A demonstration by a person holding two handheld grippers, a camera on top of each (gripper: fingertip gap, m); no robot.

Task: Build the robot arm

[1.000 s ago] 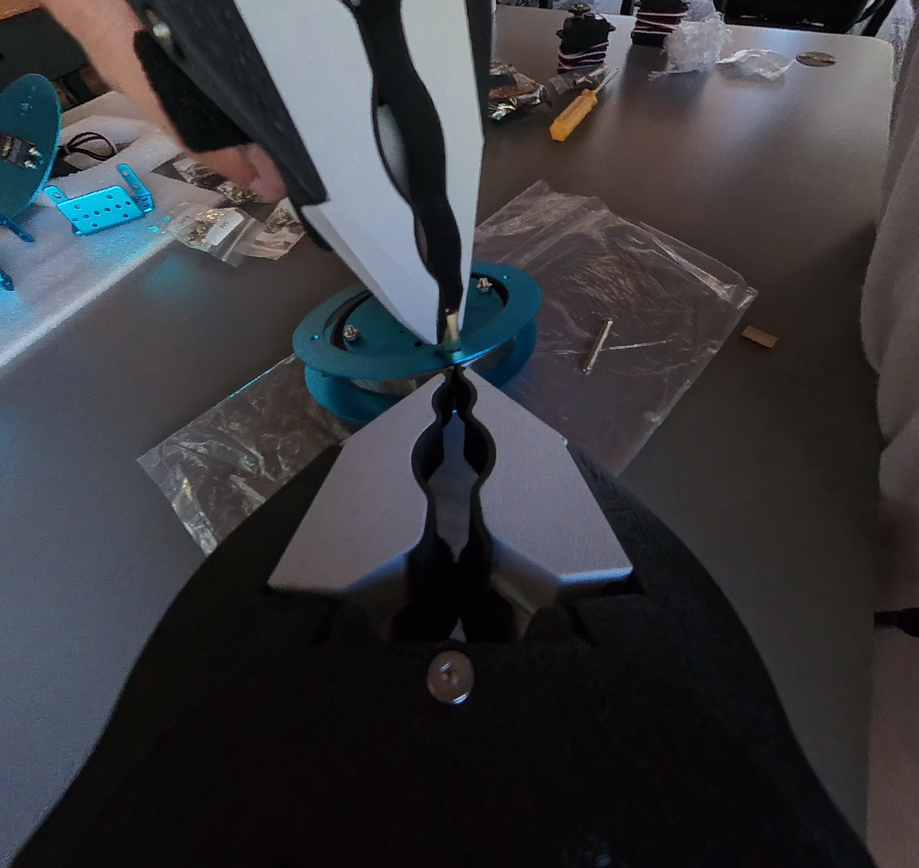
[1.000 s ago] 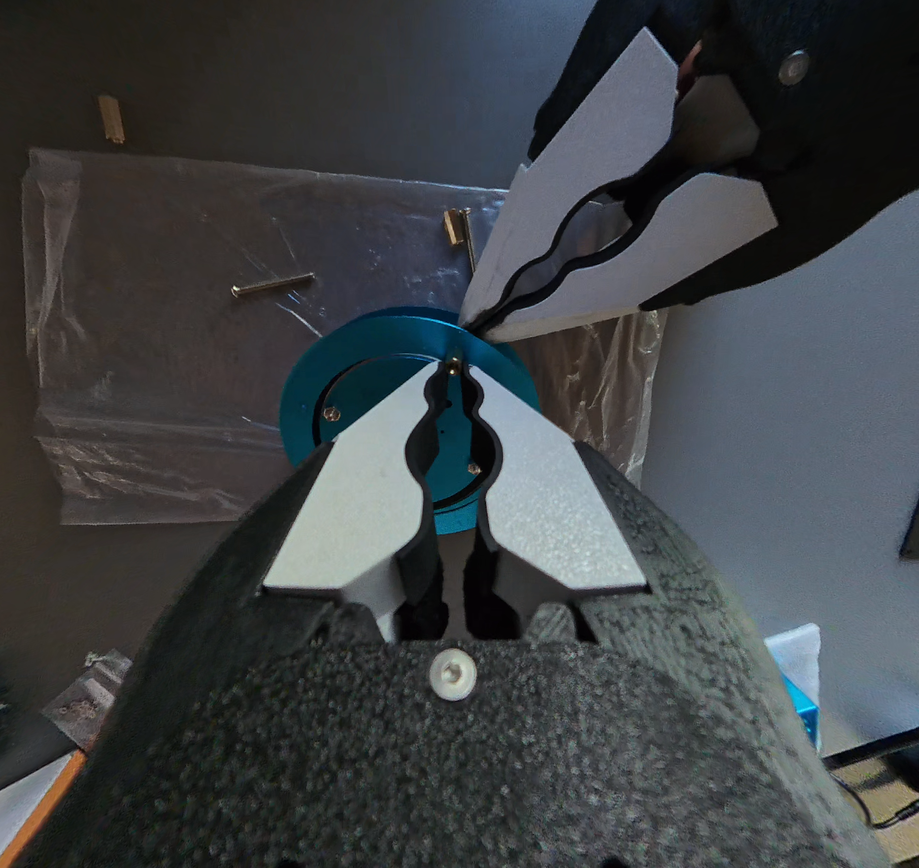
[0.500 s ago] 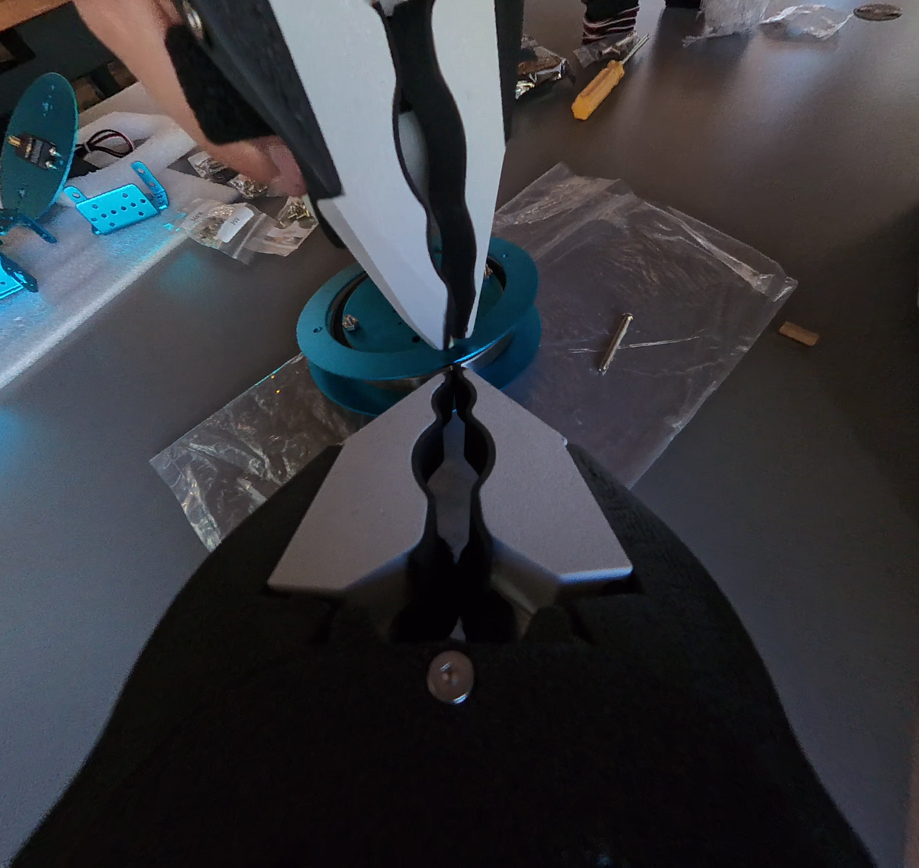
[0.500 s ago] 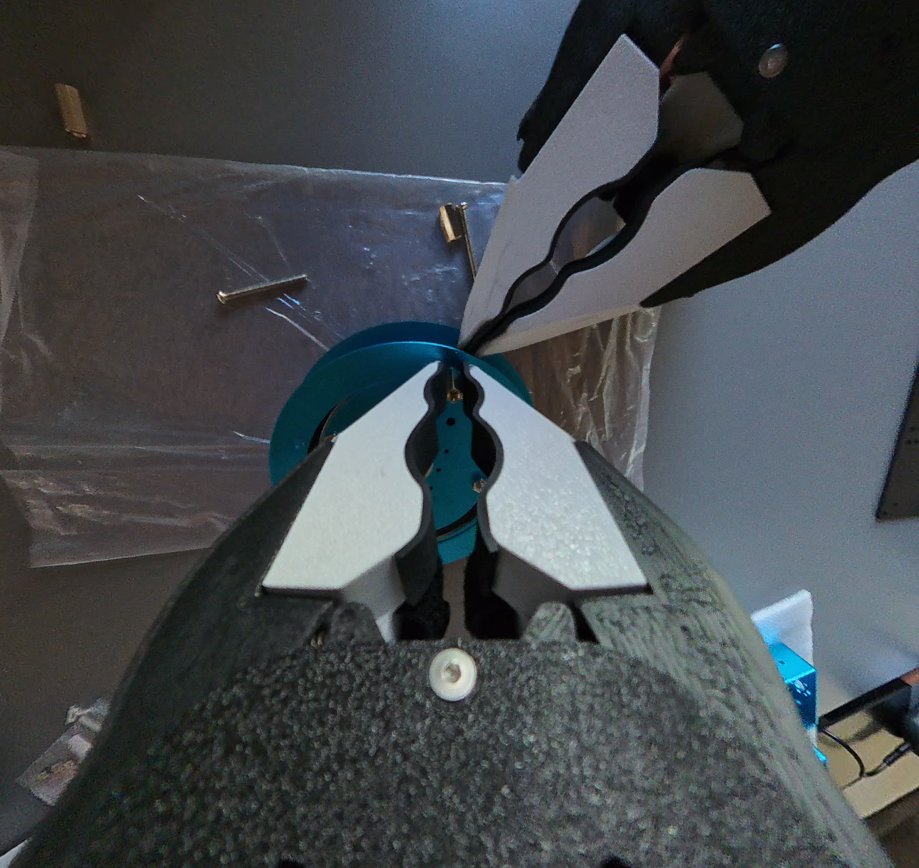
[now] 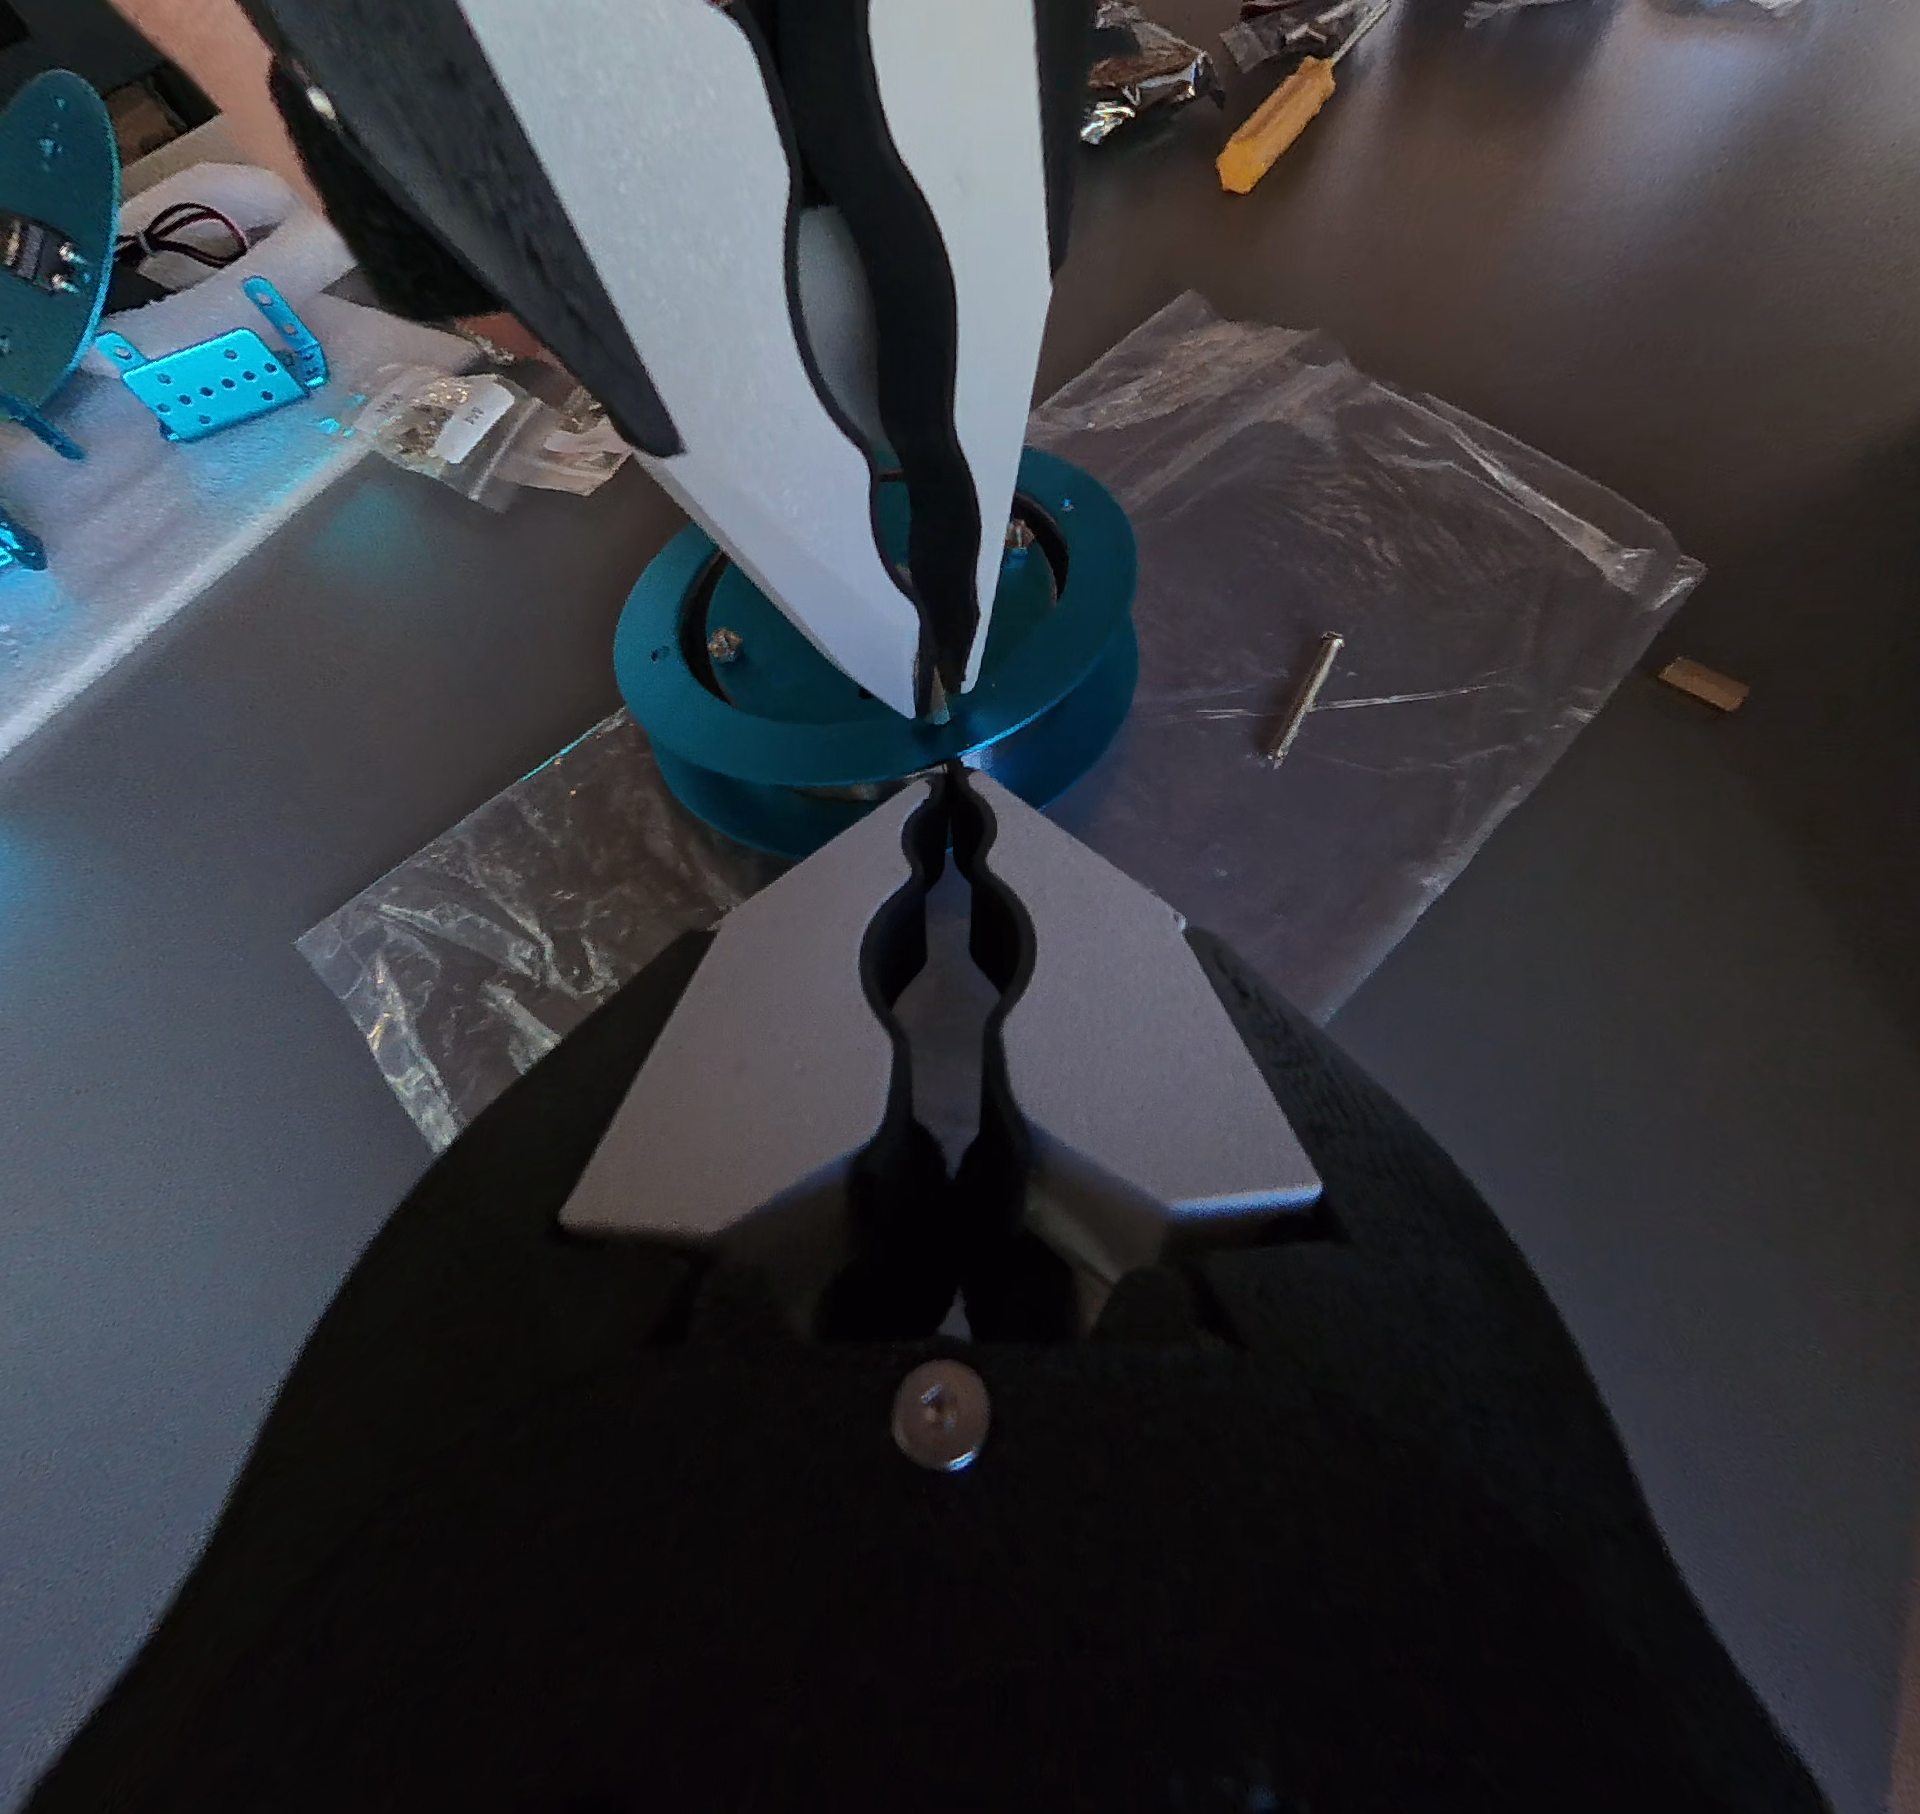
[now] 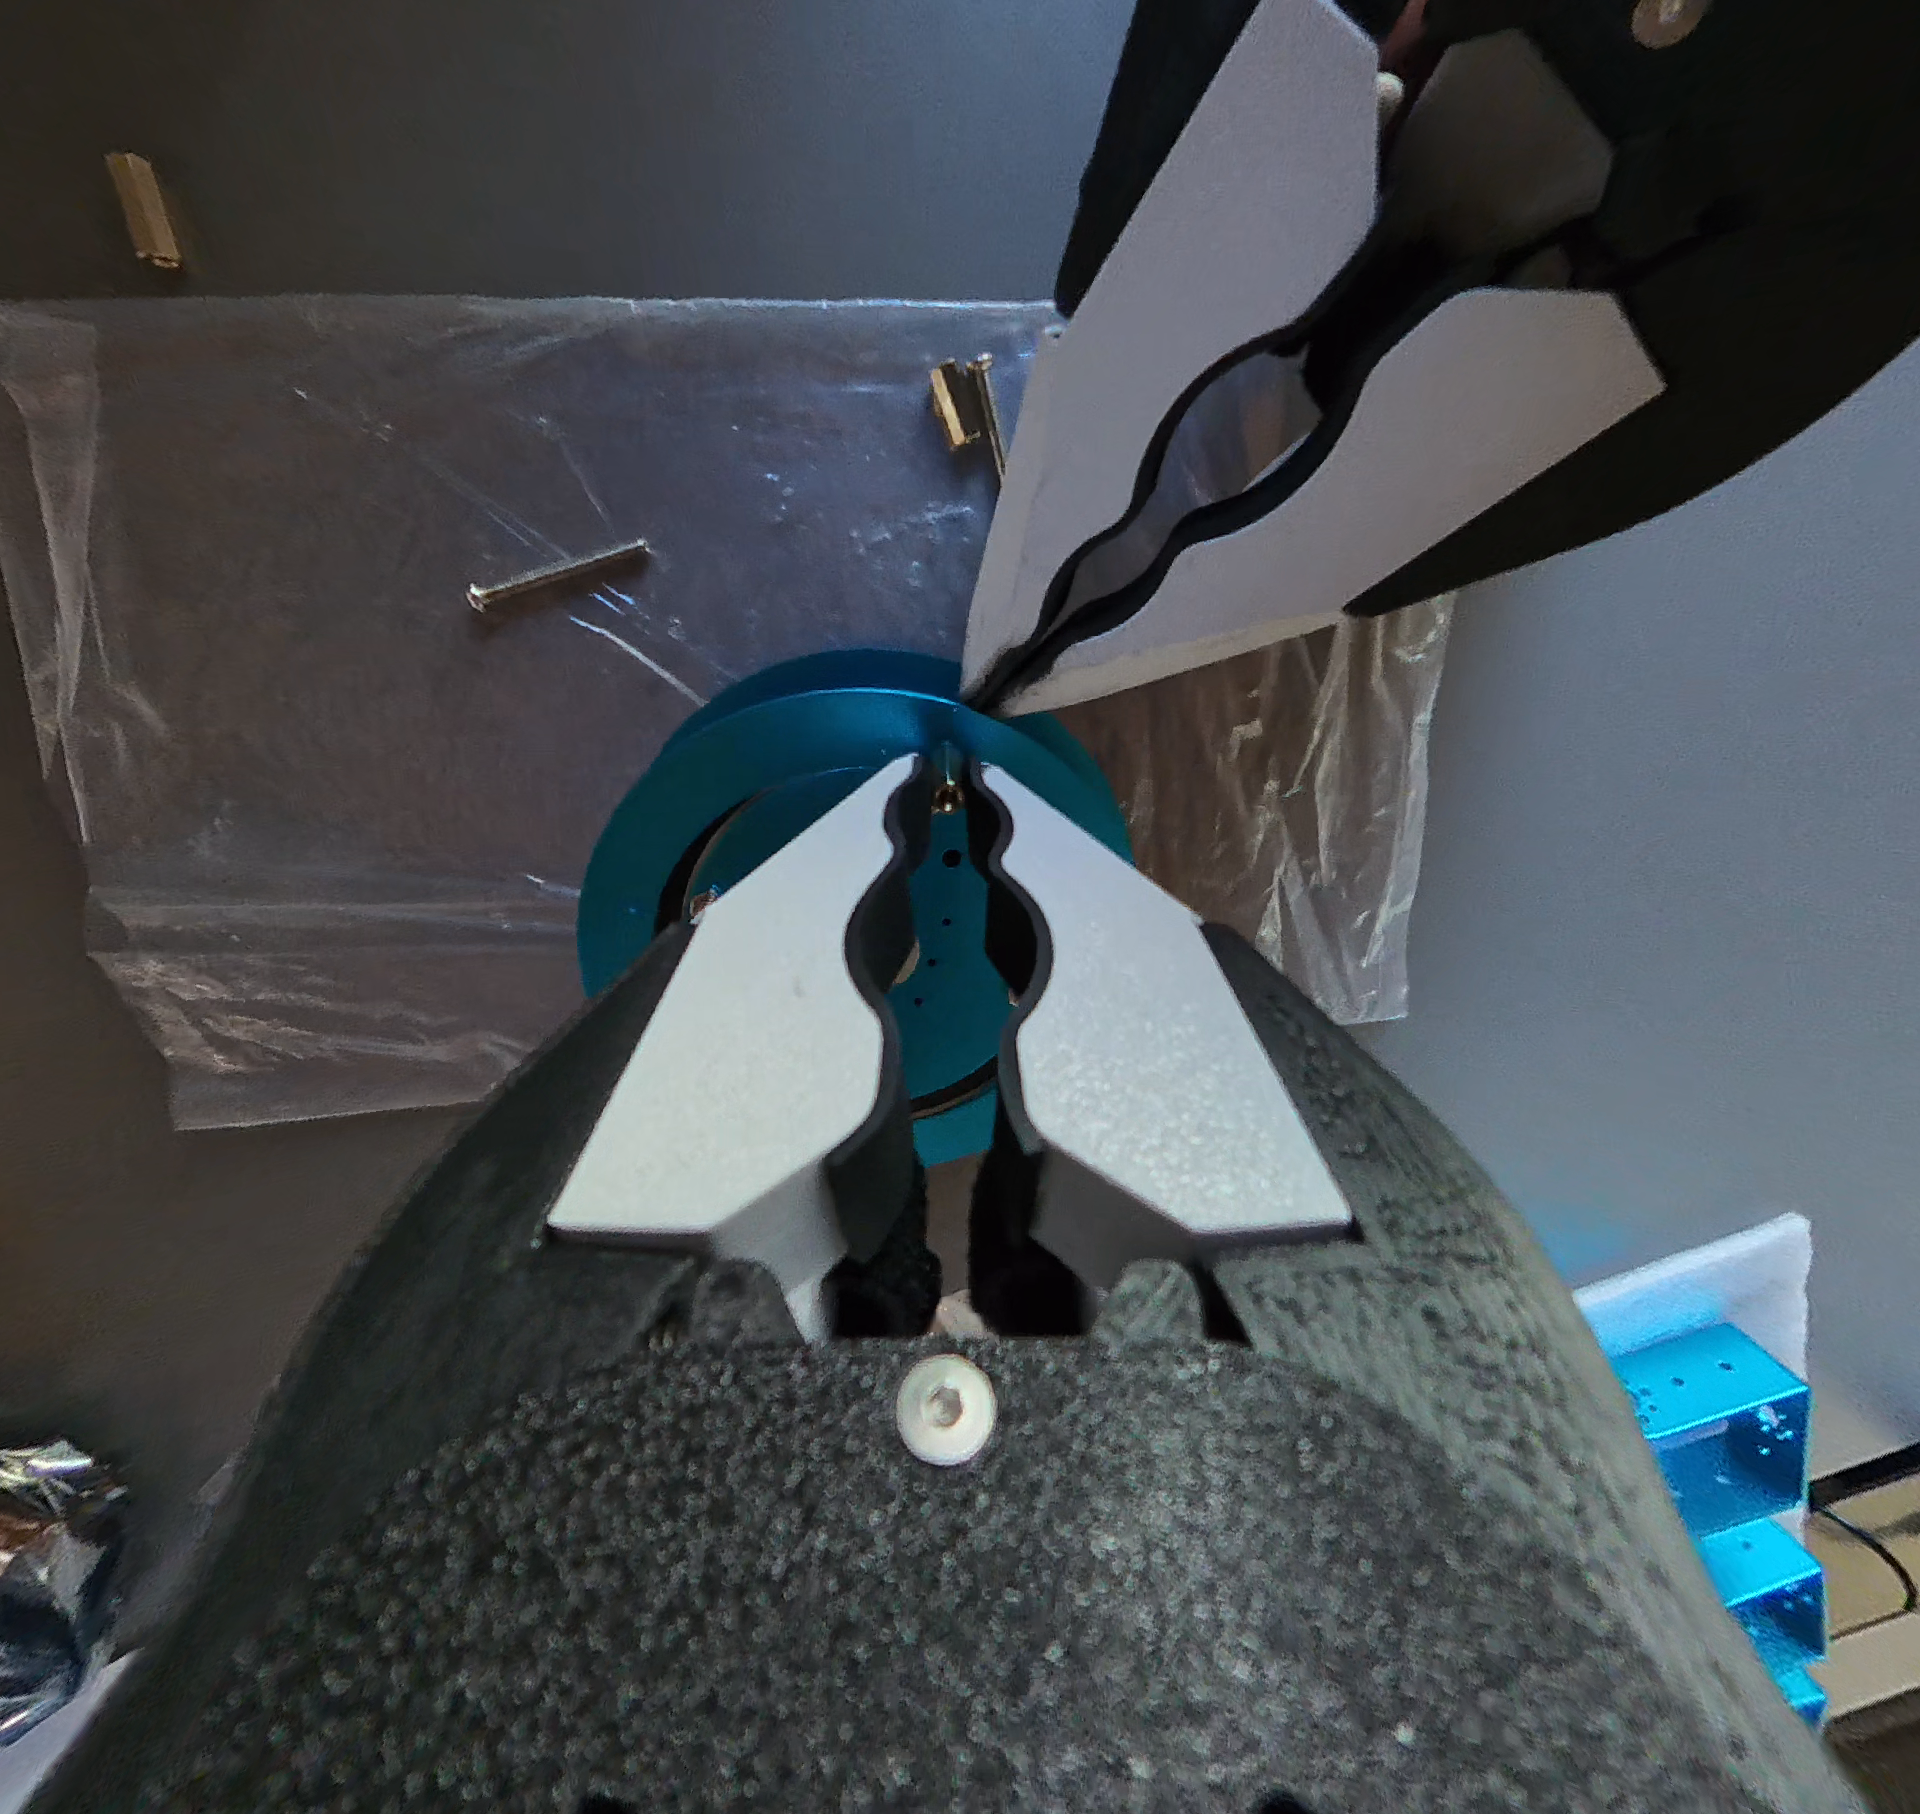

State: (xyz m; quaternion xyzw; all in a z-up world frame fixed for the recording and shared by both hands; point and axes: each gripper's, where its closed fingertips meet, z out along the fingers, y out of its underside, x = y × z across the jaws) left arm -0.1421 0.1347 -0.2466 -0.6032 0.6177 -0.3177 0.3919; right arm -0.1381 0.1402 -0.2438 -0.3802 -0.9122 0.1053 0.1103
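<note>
A dark grey bench [image 5: 1558, 1193] carries a clear plastic bag [image 5: 1351, 569] in the middle, with a brass standoff [image 5: 1704, 684] just right of it. A yellow-handled screwdriver [image 5: 1273, 138] lies far off, and small parts bags [image 5: 488, 424] sit left.

Bare grey table [image 5: 1558, 1245] lies open on the near side of the clear plastic sheet [image 5: 1351, 538]. Both grippers crowd the blue ring assembly [image 5: 727, 725], blocking approach from above. A loose screw [image 5: 1304, 694] and brass standoff [image 5: 1704, 684] lie beside it.
</note>
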